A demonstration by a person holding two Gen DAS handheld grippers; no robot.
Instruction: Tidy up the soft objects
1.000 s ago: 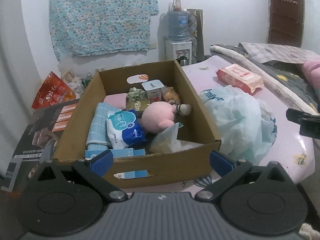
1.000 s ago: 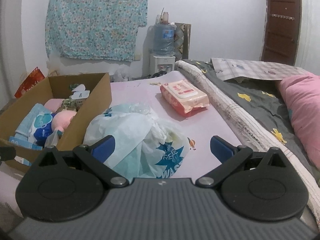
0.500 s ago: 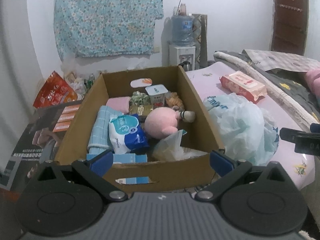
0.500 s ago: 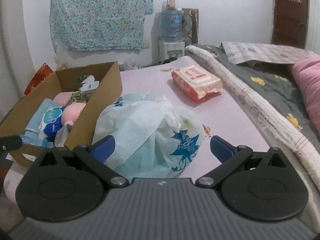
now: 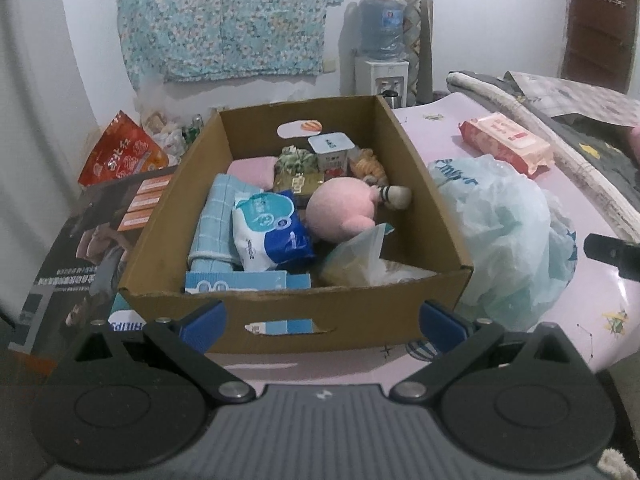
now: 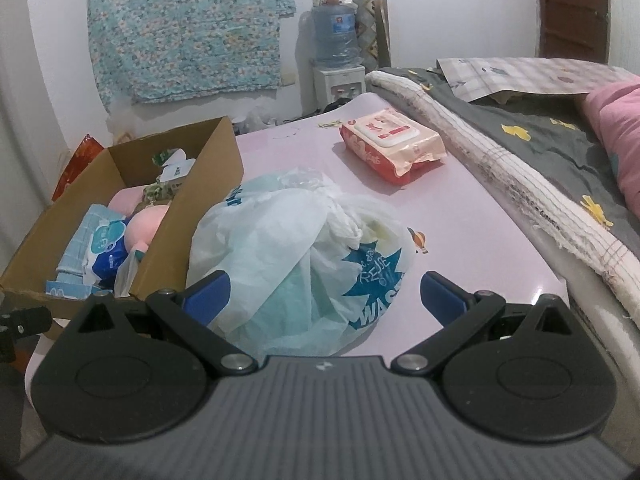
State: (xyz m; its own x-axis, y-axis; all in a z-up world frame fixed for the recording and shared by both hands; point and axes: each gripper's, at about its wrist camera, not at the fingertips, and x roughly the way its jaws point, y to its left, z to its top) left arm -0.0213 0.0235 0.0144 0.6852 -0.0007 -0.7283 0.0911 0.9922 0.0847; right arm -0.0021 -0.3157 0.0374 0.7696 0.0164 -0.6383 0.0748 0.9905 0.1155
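Note:
A brown cardboard box (image 5: 296, 312) stands on a pink table (image 5: 600, 320), holding a pink plush toy (image 5: 340, 214), a blue-and-white wipes pack (image 5: 272, 232), a folded blue cloth (image 5: 212, 220) and other soft items. A pale green plastic bag (image 5: 508, 240) lies right of the box; it also shows in the right wrist view (image 6: 296, 256). A pink wipes pack (image 6: 392, 146) lies farther back. My left gripper (image 5: 322, 320) is open and empty before the box's near wall. My right gripper (image 6: 324, 296) is open and empty, with the bag's near side between its fingers.
The box (image 6: 192, 184) sits at the table's left end. A bed with a grey quilt (image 6: 520, 136) and pink pillow (image 6: 616, 136) borders the table (image 6: 460, 232) on the right. A water dispenser (image 6: 336, 56) stands by the far wall. A red bag (image 5: 120, 152) lies left of the box.
Both grippers have risen and tipped, so the box and bag sit lower in view. The right gripper has drawn closer to the plastic bag. Both stay open and empty.

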